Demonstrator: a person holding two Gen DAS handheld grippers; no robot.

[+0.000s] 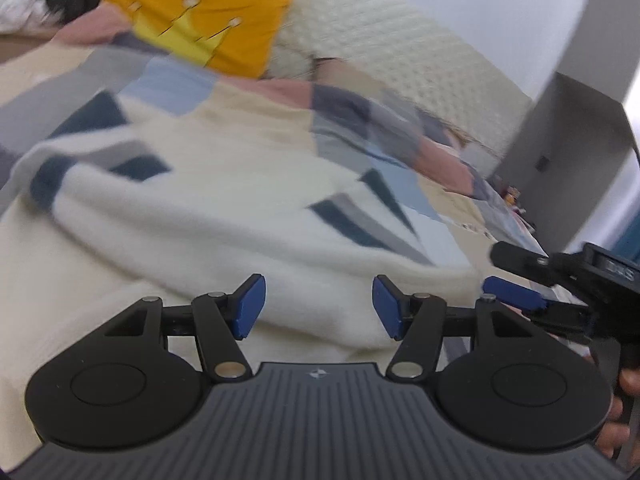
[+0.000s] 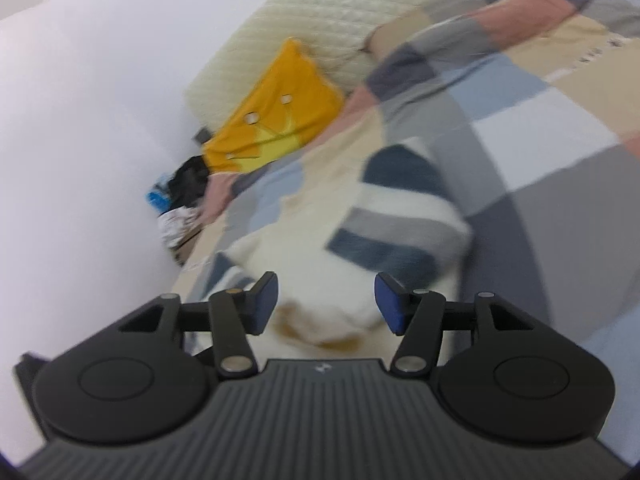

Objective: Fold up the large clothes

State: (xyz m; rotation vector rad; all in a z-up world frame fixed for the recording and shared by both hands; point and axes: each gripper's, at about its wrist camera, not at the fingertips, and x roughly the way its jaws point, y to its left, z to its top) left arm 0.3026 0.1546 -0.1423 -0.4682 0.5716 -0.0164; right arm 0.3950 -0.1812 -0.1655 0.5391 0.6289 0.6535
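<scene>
A fluffy white sweater (image 1: 224, 216) with dark blue and grey bands lies on the patchwork bed cover (image 1: 256, 116). My left gripper (image 1: 318, 306) hovers at its near edge, open, with nothing pressed between the blue pads. The right gripper (image 1: 516, 294) shows at the right edge of the left wrist view, its fingers apart beside the sweater's corner. In the right wrist view the sweater (image 2: 320, 280) lies folded over just beyond my right gripper (image 2: 326, 304), which is open above it; a tan patch shows on the cloth below the fingers. Both views are blurred.
An orange cushion (image 1: 208, 28) with a yellow crown leans on the cream quilted headboard (image 1: 360, 36). Dark and patterned clothes (image 2: 184, 196) are piled at the bed's far corner by the white wall. A grey cabinet (image 1: 568, 152) stands at the right. A hand (image 1: 618, 408) holds the right gripper.
</scene>
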